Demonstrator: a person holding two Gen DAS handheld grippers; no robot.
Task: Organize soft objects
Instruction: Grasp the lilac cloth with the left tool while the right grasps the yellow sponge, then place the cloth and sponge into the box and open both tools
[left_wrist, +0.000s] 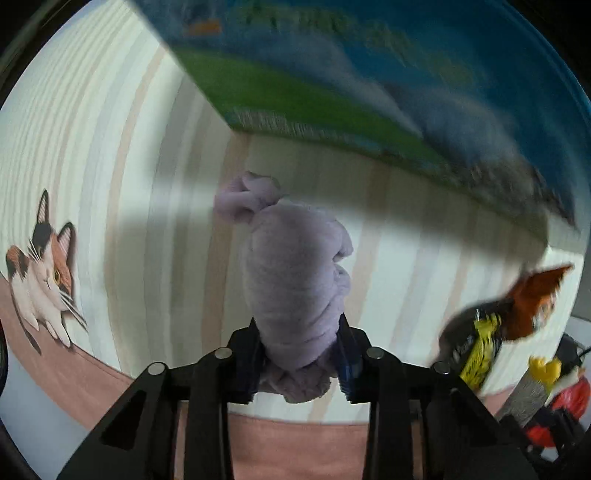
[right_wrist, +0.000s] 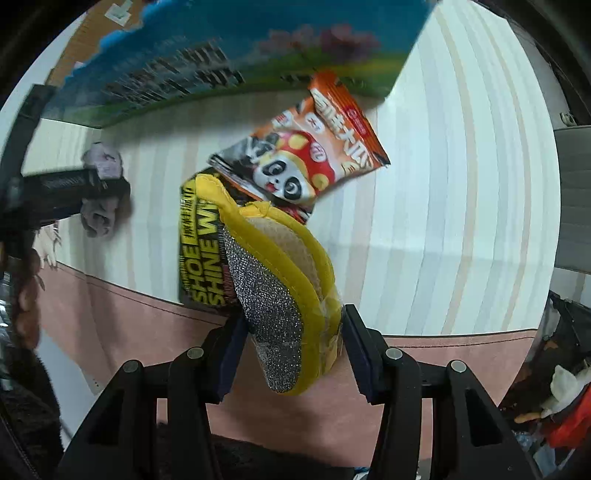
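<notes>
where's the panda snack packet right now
In the right wrist view the panda snack packet lies on the striped mat, just below the blue-green box and overlapping the shoe shine wipes pack.

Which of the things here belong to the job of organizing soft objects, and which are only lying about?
Belong to the job:
- purple plush cloth, clamped in the left gripper
- yellow-edged scouring sponge, clamped in the right gripper

Lying about, as far as I can judge:
- panda snack packet
- black and yellow shoe shine wipes pack
- blue and green box
- striped mat with a cat picture
</notes>
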